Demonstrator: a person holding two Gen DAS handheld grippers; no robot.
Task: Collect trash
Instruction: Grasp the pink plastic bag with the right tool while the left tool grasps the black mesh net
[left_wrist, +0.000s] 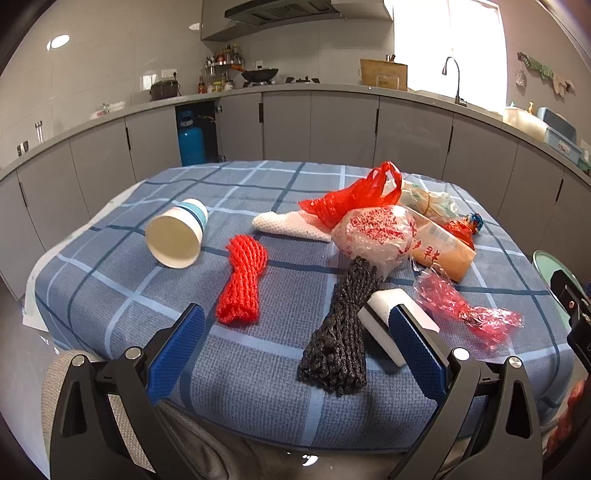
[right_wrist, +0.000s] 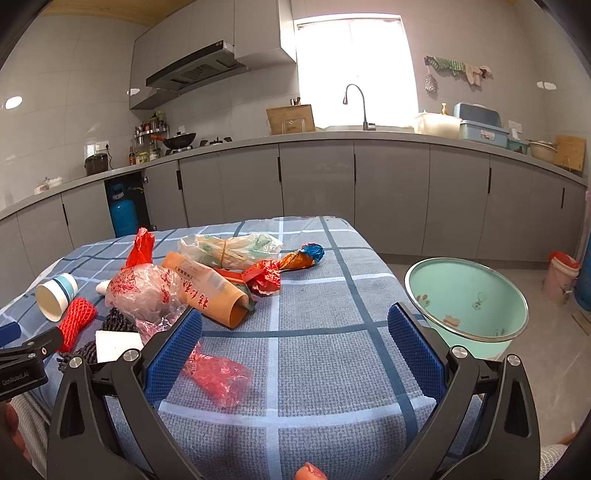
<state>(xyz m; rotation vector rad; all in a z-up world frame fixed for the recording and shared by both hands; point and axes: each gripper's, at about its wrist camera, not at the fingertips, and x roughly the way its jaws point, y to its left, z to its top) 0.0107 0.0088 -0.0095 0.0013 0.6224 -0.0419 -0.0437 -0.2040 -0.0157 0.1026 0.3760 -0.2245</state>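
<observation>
Black knotted mesh netting (left_wrist: 341, 334) lies straight ahead of the left gripper (left_wrist: 295, 350), between its spread, empty fingers (left_wrist: 177, 350), long axis running near to far on the blue checked worktop (left_wrist: 240, 369); the right gripper (right_wrist: 295, 350), equally wide apart, hovers nearer the crumpled red plastic wrapper (right_wrist: 218, 376) and mint-green enamel basin (right_wrist: 465, 295).

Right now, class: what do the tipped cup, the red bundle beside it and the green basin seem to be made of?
Cup: likely paper, matte white inside, printed blue bands outside.
Red bundle: looks like foam or plastic netting, with an open woven mesh texture.
Green basin: probably enamelled metal, with a glossy mint inside, small painted motifs and a bare silvery rim.
</observation>
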